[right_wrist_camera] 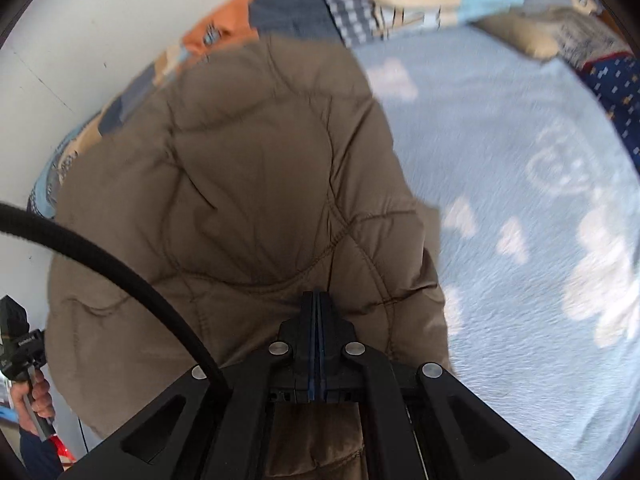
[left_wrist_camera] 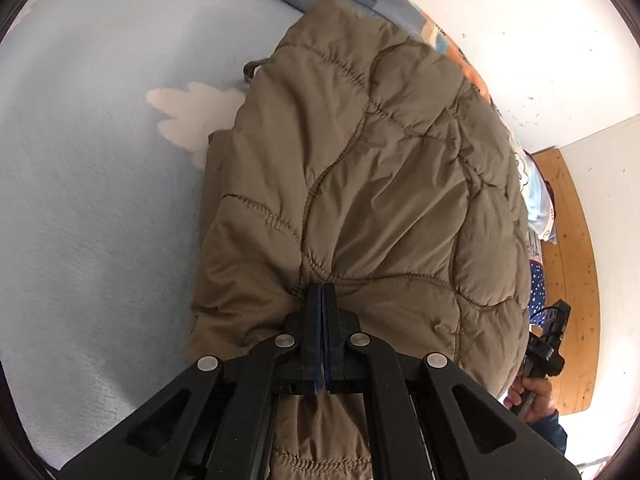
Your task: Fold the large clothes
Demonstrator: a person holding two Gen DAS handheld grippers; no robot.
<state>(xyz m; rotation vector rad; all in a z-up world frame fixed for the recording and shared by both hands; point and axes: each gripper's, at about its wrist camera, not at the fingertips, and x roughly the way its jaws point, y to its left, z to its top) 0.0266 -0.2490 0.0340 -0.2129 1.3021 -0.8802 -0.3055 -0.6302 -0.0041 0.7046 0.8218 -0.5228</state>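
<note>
A brown quilted jacket (left_wrist_camera: 380, 184) lies folded over on a light blue bed cover with white clouds (left_wrist_camera: 100, 168). My left gripper (left_wrist_camera: 322, 289) is shut, pinching the jacket's near edge, and the fabric puckers at its tips. In the right wrist view the same jacket (right_wrist_camera: 248, 184) fills the middle, and my right gripper (right_wrist_camera: 317, 296) is shut on its near edge too. That view is blurred. Each view shows the other handle held by a hand at the picture's edge, right gripper (left_wrist_camera: 550, 344) and left gripper (right_wrist_camera: 18, 344).
A patchwork quilt (right_wrist_camera: 360, 4) is bunched along the white wall (left_wrist_camera: 520, 40) behind the jacket. A wooden bed frame (left_wrist_camera: 572, 260) runs at the right. A black cable (right_wrist_camera: 120, 272) crosses the right wrist view. Bare blue cover (right_wrist_camera: 520, 200) spreads beside the jacket.
</note>
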